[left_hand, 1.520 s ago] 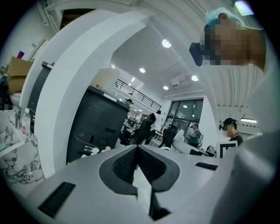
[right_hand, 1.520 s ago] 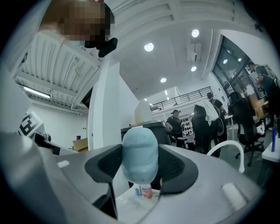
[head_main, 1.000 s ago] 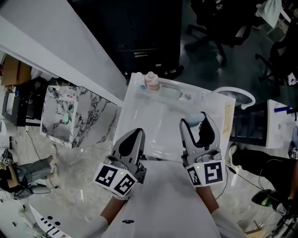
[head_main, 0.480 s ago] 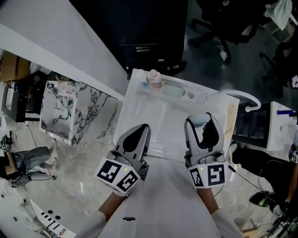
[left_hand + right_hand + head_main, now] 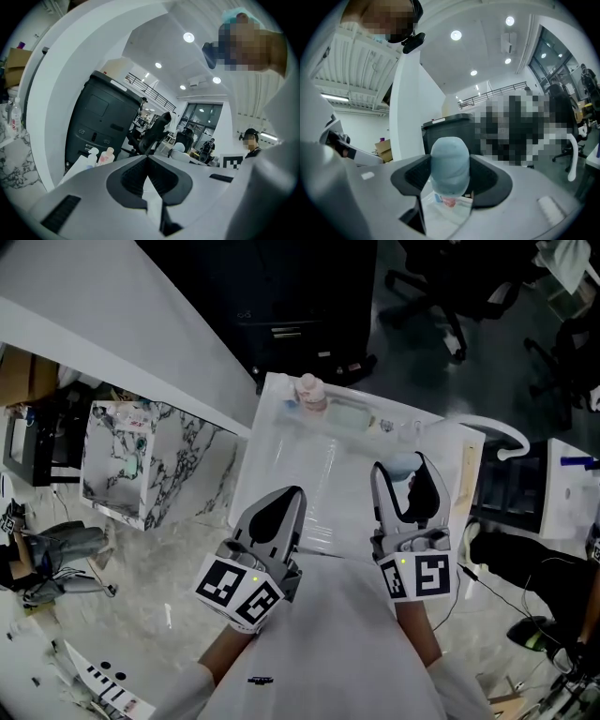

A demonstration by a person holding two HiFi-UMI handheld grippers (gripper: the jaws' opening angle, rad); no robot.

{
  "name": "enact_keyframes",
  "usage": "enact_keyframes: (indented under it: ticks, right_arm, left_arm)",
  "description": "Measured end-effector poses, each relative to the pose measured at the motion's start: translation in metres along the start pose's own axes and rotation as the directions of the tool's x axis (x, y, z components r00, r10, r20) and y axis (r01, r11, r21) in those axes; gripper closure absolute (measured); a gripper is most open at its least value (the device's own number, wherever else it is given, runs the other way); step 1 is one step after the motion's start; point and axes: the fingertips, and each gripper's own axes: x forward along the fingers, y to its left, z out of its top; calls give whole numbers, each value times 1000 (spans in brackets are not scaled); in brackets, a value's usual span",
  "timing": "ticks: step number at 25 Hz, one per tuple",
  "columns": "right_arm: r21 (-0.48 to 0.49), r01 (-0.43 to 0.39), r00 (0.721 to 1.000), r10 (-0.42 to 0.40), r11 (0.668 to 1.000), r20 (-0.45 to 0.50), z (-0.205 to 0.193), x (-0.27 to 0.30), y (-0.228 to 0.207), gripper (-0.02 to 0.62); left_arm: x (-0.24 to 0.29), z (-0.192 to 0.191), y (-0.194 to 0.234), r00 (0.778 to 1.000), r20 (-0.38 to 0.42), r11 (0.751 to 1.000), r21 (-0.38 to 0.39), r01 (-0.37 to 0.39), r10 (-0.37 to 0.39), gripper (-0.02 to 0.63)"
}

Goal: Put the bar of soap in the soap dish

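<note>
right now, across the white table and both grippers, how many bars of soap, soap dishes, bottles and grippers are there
bar of soap: 1, held in the right gripper
soap dish: 1
bottles: 2, a pink bottle and a white bottle
grippers: 2, the left gripper shut and empty
total: 6

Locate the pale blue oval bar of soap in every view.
Head view: pale blue oval bar of soap right of centre, in the right claw.
Left gripper view: not in it.
Right gripper view: centre, between the jaws.
Shared landmark: dark cabinet behind the table.
</note>
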Motion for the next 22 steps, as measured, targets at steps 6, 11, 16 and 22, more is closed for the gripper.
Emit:
enact_keyframes:
  ticks: [6,11,16,22]
  right_arm:
    - [0,7,1000,-7,1000,1,-7,17,0,324]
    - [-20,23,1000,-23,1000,-8,-20,34,-2,324]
    - [-42,40,999,-41,998,-25,-36,51,-6,324]
    - [-42,47,998,-49,998,-45,-49,72,-10,324]
  left_arm:
    - [-4,0,0,1000,-1,1000,-1,0,0,606]
    - [-6,-3,1,1000,-5,1000,-15,0,0,606]
    - [-8,-5,0,1000,1,1000,-19,-4,4,606]
    - [-10,-3,1,1000,5,1000,-22,-12,12,606]
